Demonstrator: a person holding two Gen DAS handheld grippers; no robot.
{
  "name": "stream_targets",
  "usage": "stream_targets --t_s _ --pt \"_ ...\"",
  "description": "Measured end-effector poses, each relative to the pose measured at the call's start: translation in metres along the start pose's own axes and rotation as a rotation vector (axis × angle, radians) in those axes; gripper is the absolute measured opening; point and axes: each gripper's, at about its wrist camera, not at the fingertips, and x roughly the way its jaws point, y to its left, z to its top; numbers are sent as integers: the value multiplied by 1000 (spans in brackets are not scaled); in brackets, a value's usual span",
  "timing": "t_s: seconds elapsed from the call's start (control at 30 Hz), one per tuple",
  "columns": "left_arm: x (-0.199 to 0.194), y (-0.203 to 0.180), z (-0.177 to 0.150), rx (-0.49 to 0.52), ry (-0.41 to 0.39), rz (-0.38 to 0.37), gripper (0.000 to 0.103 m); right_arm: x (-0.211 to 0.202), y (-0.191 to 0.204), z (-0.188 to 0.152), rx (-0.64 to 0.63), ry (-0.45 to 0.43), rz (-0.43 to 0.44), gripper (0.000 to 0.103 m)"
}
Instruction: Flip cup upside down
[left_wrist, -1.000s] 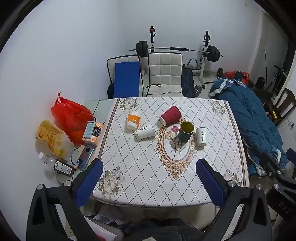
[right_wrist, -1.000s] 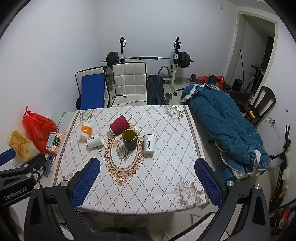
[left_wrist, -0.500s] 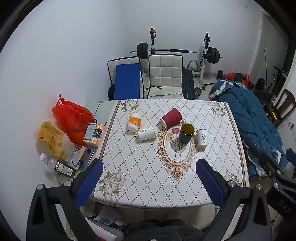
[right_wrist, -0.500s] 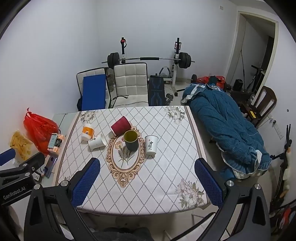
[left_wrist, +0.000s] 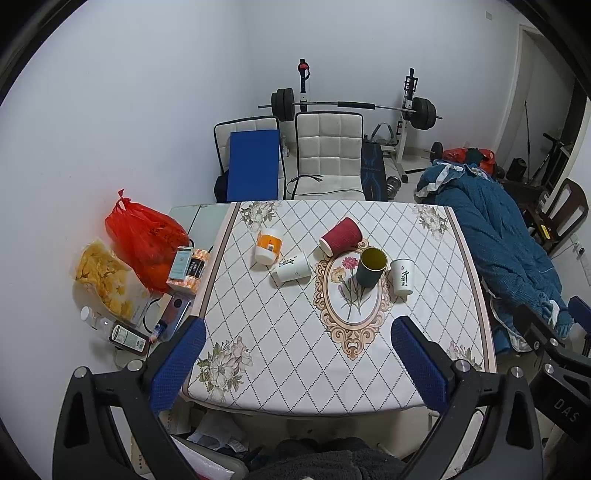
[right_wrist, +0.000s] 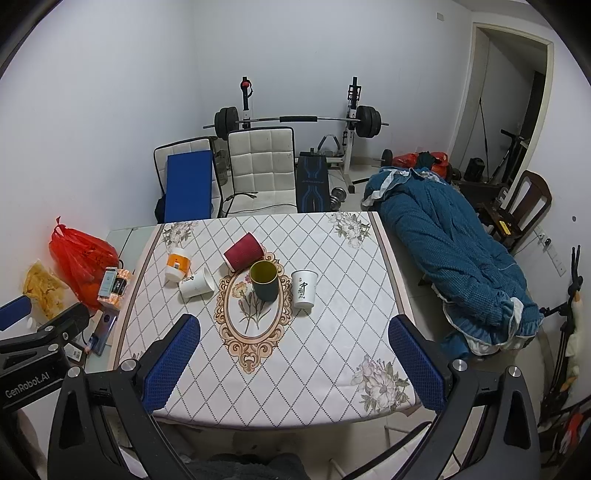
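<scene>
Dark green cup (right_wrist: 263, 280) upright, yellow inside; left claw (left_wrist: 295, 365), right claw (right_wrist: 293, 365) wide, empty.

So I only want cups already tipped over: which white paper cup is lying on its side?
The left white cup, beside the orange-labelled jar, lies on its side. The right white cup stands upright, mouth up.

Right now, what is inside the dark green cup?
The dark green cup stands upright and open; only its yellow inner wall shows. Its bottom is hidden by the rim, so contents cannot be ruled out.
</scene>
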Motion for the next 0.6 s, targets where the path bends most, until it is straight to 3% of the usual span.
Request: stream_targets --t_s 0.6 --pt "0 0 -1 1 -4 0 103 -12 10 6 2 -6 6 103"
